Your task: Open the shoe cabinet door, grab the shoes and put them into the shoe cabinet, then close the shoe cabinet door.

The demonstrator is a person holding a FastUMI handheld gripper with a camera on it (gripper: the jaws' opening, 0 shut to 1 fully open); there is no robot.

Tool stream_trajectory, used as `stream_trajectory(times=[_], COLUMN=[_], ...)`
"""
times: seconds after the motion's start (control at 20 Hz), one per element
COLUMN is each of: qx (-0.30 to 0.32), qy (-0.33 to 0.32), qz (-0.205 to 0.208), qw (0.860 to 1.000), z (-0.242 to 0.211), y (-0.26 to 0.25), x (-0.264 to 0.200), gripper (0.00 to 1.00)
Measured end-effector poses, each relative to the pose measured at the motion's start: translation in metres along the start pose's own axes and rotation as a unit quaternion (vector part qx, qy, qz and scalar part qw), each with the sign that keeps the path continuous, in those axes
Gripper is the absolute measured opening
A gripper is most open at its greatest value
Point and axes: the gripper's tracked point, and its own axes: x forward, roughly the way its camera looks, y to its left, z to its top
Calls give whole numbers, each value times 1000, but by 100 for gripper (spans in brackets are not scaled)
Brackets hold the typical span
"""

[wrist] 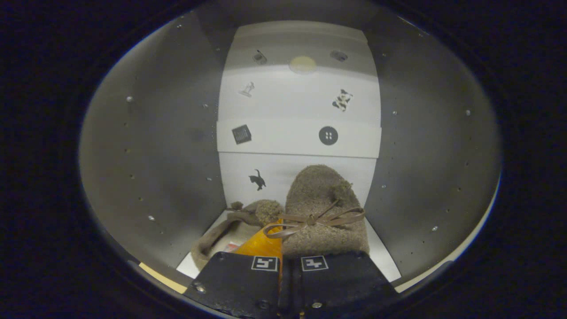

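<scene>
Interior of the shoe cabinet, seen along the claw. Left: a grey side wall (150, 146) with rows of small peg holes. On the cabinet floor (381, 254) beside it lies one slipper (221, 232), brown and fuzzy, on its side with its opening toward the claw. Centre: the white back panel (299, 115), lit from above, carries small stickers, among them a black cat (257, 180) and a button (328, 135). In front of the panel a second slipper (325, 208) stands toe-up, touching the first, with a thin ribbon bow (312, 220) across its upper. Bottom centre: the claw (283, 266), its two dark fingers drawn nearly together, appears clenched on the heel edge of the upright slipper; an orange part (263, 243) shows just ahead of the left finger, and whether both fingers press the fabric cannot be told for certain. Right: the matching grey side wall (425, 146).

Handling, as a judgement: both slippers look light, soft and easily squashed, so they will sag and flop when lifted. The firmest hold is likely the thick rim at the heel or opening; the ribbon is too slack to hold. Both slippers being inside, release and closing the door appear to remain.
</scene>
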Motion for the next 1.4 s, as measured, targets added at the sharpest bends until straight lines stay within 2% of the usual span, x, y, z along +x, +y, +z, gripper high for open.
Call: stream_trajectory(times=[0.35,0.6,1.1,1.2,1.4], qx=[28,75,56,55,28], qy=[71,140,166,154,118], qz=[-19,-17,-45,-49,-43], qw=[997,987,984,985,992], z=[-27,-47,-48,-42,-32], y=[-12,-12,-14,-13,-4], x=[33,52,43,36,15], gripper=[6,8,14,21,61])
